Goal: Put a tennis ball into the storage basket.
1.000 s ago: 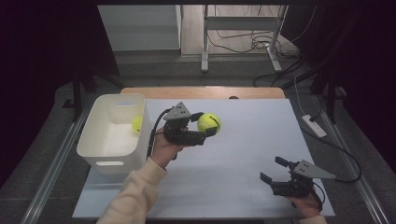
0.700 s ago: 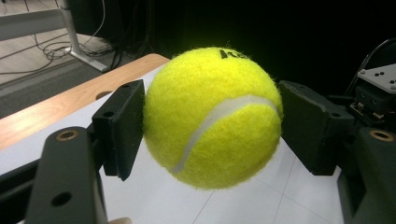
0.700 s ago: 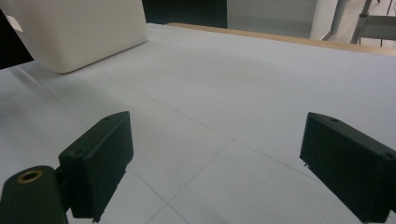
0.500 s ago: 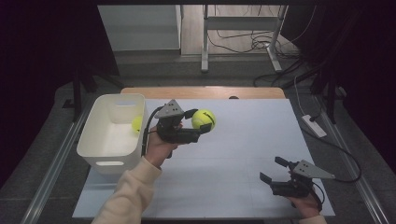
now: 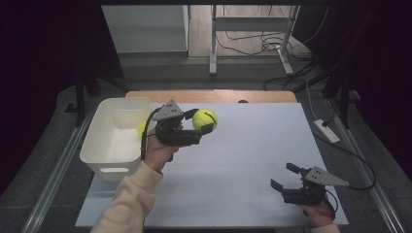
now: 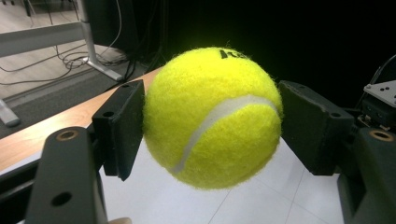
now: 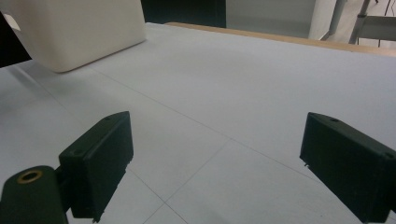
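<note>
My left tongs, clamped on the fuzzy yellow tennis ball, have carried it up and nearer the white plastic bin since a second ago, likely for dropping in, while my right tongs sit open, empty.

surface: white table | on it: white bin at left edge | wooden strip along far edge
</note>
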Demonstrator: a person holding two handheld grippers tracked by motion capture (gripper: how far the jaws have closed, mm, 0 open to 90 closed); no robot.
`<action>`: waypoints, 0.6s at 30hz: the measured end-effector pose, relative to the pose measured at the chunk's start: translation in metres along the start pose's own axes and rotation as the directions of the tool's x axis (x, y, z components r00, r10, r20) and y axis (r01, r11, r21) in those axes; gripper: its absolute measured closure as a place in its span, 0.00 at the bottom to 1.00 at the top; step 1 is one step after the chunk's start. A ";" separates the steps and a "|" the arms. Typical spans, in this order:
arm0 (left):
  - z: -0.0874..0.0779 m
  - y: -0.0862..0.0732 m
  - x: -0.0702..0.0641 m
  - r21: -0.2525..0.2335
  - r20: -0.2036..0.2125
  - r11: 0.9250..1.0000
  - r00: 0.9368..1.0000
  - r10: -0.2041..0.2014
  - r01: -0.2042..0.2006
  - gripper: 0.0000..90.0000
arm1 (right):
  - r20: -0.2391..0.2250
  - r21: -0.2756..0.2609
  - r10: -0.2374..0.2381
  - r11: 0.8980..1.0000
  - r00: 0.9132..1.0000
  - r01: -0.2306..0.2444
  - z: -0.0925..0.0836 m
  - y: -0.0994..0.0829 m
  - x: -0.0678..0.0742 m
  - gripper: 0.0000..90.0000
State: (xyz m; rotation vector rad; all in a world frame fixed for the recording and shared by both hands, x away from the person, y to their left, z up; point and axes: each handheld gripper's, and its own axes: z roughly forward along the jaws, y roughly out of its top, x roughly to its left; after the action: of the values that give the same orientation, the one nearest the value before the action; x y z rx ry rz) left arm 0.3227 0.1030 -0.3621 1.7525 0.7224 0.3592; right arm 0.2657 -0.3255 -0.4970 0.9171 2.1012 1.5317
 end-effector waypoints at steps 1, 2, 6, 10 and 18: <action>0.000 0.000 0.000 0.000 0.000 1.000 1.000 0.000 0.000 0.30 | 0.000 0.000 0.000 1.000 1.000 0.000 0.000 0.000 0.000 0.11; -0.002 0.000 0.001 -0.001 -0.006 1.000 1.000 -0.001 0.001 0.31 | 0.000 0.000 0.003 1.000 1.000 -0.003 0.001 0.000 0.000 0.11; -0.007 0.000 0.004 -0.008 -0.019 1.000 1.000 -0.004 0.004 0.31 | 0.000 0.001 0.001 1.000 1.000 -0.001 0.001 0.000 0.000 0.11; -0.011 0.001 0.006 -0.014 -0.024 1.000 1.000 -0.009 0.009 0.31 | 0.001 0.001 0.001 1.000 1.000 -0.001 0.001 0.000 0.000 0.11; -0.020 0.001 0.012 -0.024 -0.051 1.000 0.999 -0.020 0.019 0.31 | 0.001 0.001 0.000 1.000 1.000 0.000 0.001 0.000 0.000 0.11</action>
State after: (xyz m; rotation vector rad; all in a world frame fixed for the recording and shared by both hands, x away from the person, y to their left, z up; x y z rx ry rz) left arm 0.3203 0.1259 -0.3567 1.7188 0.7684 0.3990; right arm 0.2662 -0.3251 -0.4974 0.9180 2.1009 1.5304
